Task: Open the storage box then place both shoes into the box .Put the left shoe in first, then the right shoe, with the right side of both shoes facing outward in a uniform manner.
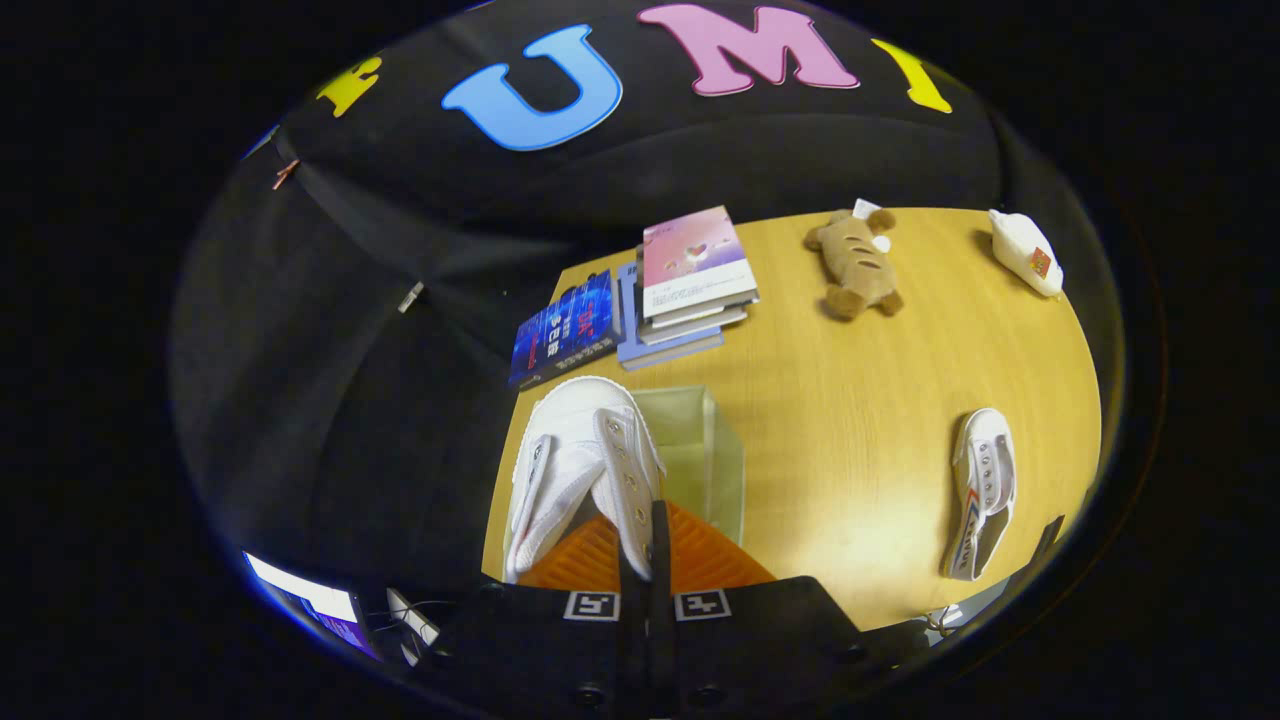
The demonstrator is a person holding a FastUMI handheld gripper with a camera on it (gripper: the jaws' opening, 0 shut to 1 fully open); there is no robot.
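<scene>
My gripper is shut on a white shoe, its fingers pinching the eyelet edge of the upper. The shoe's toe points away from me and its opening is toward the fingers. It hangs over the left part of the storage box, a clear-walled box whose ribbed orange lid shows just ahead of the fingers. I cannot tell whether the shoe touches the box. The second white shoe, with a red and blue stripe, lies on its side on the wooden table, well to the right of the box.
Beyond the box stands a stack of books with a blue book lying beside it. A brown plush toy and a white bottle-like object lie at the table's far side. A lit screen sits off the table's left edge.
</scene>
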